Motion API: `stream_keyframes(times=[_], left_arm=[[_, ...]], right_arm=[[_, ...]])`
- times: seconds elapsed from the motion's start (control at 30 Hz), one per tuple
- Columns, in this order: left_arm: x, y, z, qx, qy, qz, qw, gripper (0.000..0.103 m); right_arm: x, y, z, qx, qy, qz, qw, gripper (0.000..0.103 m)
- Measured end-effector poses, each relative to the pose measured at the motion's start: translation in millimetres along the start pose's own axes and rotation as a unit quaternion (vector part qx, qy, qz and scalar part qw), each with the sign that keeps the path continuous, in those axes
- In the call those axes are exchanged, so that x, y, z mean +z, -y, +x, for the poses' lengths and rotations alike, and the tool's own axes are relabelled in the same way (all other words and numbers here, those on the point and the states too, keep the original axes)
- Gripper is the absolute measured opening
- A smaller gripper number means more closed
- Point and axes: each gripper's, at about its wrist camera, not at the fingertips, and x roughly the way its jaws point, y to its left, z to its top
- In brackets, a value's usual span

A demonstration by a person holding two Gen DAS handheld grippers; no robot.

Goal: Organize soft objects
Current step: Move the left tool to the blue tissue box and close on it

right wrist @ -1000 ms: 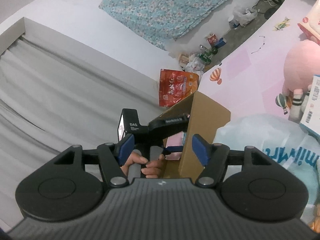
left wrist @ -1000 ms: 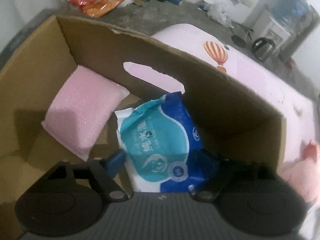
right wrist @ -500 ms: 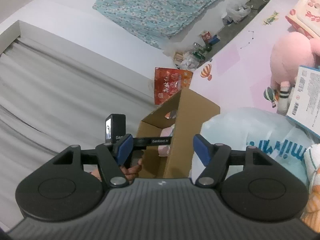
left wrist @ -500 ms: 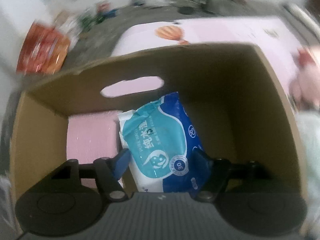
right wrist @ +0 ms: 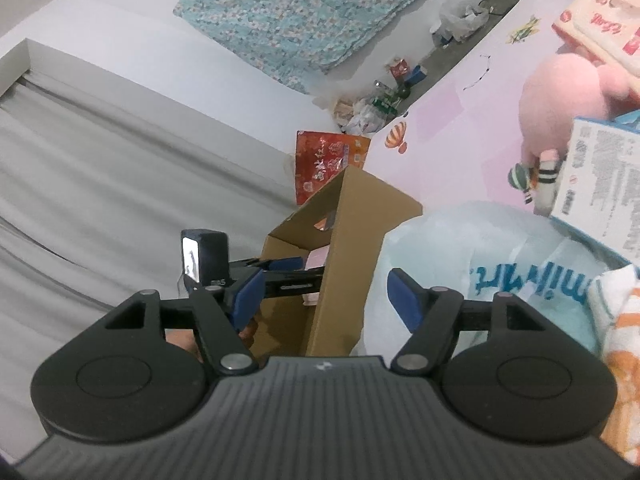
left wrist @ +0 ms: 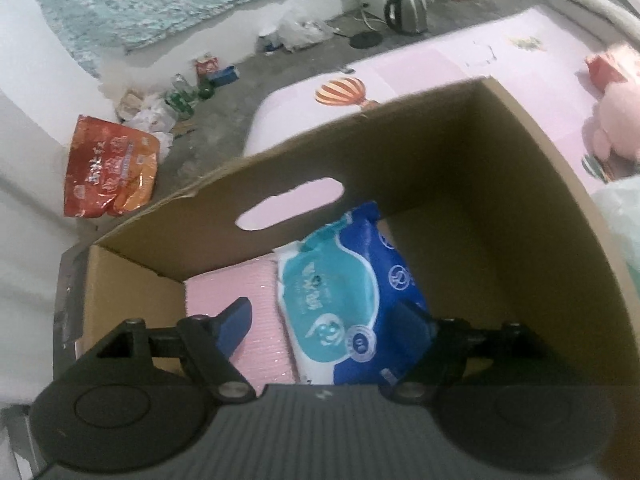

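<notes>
At the far left of the left wrist view an orange snack bag (left wrist: 110,172) lies on the floor, well apart from the cardboard box (left wrist: 532,216) that fills the middle. Inside the box, a pink bubble-wrap pad (left wrist: 256,312) lies at the left and a blue-and-teal wet wipes pack (left wrist: 352,304) leans against it, its glossy film creased and its far end propped on the wall below the handle cutout. The left claw (left wrist: 326,320) hangs over the box with its fingers spread, gripping nothing, the wipes pack lying between them. The likely risk is that the slanted pack slides or tips as more goes in, or that a finger catches the box wall on the way out and drags the light box along the pink worktop (left wrist: 460,60). Further right, a pink plush toy (left wrist: 616,120) waits outside the box. In the right wrist view the right claw (right wrist: 324,292) is also spread and empty, near a pale tissue bundle (right wrist: 480,264).
</notes>
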Motion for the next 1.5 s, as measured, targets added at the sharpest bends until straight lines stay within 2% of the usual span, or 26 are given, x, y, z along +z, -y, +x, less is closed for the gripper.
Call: stream_keyframes(times=[0.17,0.27,0.37,0.43,0.57,0.67,0.73,0.9,1.03,1.17,1.3,1.37,1.5], left_arm=[[-3,-19,-30,-0.007,0.018,-0.076,0.9969,0.08],[-14,-27,-73,-0.033,0.054,-0.125,0.9901,0.08],[-27,-18,-123,-0.053,0.091,-0.133,0.9855,0.085],[-40,-2,-158,-0.072,0.128,-0.123,0.9815,0.089],[-66,41,-217,-0.135,0.187,-0.086,0.9693,0.092],[-82,74,-241,-0.189,0.214,-0.062,0.9566,0.093],[-91,102,-248,-0.213,0.219,-0.045,0.951,0.093],[-108,175,-246,-0.199,0.228,0.024,0.9527,0.093],[-107,213,-232,-0.214,0.215,0.043,0.9518,0.093],[-88,234,-219,-0.218,0.202,0.041,0.954,0.092],[-43,231,-189,-0.253,0.152,-0.022,0.9552,0.088],[-16,227,-167,-0.282,0.118,-0.056,0.9505,0.087],[31,225,-116,-0.317,0.037,-0.126,0.9392,0.087]], right_arm=[[-1,2,-28,-0.011,0.02,-0.006,1.0,0.07],[-3,2,-58,-0.024,0.034,-0.005,0.999,0.07],[-8,6,-97,-0.038,0.06,-0.009,0.997,0.071],[-14,9,-124,-0.054,0.079,-0.013,0.995,0.072],[-31,22,-174,-0.084,0.113,-0.005,0.99,0.073],[-48,35,-204,-0.103,0.131,0.005,0.986,0.073],[-59,45,-216,-0.111,0.136,0.015,0.984,0.073],[-83,67,-234,-0.116,0.144,0.033,0.982,0.074],[-91,83,-232,-0.108,0.14,0.052,0.983,0.074],[-76,91,-210,-0.088,0.131,0.052,0.986,0.074],[-45,94,-181,-0.08,0.123,0.035,0.989,0.072],[-25,98,-165,-0.085,0.116,0.017,0.989,0.071],[10,112,-128,-0.128,0.097,-0.011,0.987,0.07]])
